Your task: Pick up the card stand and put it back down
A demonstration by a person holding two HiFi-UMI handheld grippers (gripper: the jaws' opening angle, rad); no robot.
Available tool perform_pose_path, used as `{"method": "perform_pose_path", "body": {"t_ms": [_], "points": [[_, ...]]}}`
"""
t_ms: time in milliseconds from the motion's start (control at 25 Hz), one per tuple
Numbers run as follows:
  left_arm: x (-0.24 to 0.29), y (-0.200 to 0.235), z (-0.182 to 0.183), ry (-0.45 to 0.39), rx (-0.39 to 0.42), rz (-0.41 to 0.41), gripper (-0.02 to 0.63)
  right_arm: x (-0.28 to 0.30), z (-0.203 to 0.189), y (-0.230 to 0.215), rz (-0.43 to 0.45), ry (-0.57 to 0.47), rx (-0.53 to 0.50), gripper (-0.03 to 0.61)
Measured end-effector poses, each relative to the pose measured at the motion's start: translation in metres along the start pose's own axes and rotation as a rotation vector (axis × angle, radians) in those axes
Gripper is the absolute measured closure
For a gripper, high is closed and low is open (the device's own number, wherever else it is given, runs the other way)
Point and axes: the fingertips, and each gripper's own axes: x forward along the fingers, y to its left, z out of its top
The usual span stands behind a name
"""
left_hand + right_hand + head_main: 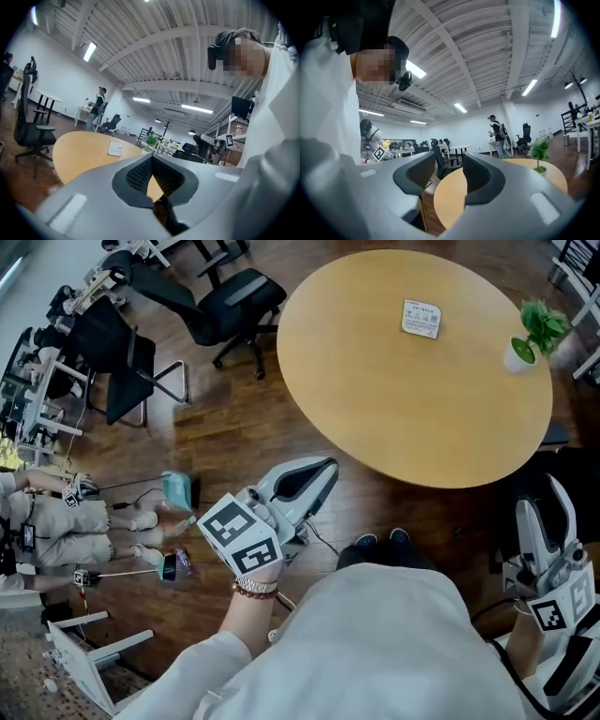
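The round wooden table (412, 399) fills the upper right. Both grippers hang short of its near edge: the left gripper (324, 469) with tips together on nothing, the right gripper (542, 498) spread wide, empty. The card stand (421, 319) sits on the far side of the tabletop, well apart from both.

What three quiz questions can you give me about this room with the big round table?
1. True or false: the white card stand sits on the round light wooden table, and no tongs hold it.
2. What stands near the table's edge? A: a small green plant in a white pot. B: a red cup. C: a laptop.
3. Fill in the gap: the right tongs are ____, with nothing between them.

Key: 1 true. 2 A. 3 open.
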Motion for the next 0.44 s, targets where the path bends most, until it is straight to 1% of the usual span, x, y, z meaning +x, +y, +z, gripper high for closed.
{"method": "perform_pose_path", "body": {"t_ms": [120, 200, 280, 440], "points": [[0.014, -0.025, 0.018, -0.026, 0.03, -0.043, 0.626, -0.002, 0.017, 0.002, 0.031, -0.031, -0.016, 0.397], [0.025, -0.04, 0.028, -0.029, 0.063, -0.076, 0.626, 0.001, 0.019, 0.004, 0.047, -0.026, -0.025, 0.403], [0.032, -0.053, 0.03, -0.024, 0.069, -0.092, 0.626, 0.002, 0.009, 0.01, 0.067, 0.007, -0.012, 0.403], [0.035, -0.081, 0.022, -0.006, 0.05, -0.111, 0.625, 0.0, -0.014, 0.03, 0.147, 0.077, 0.026, 0.403]]}}
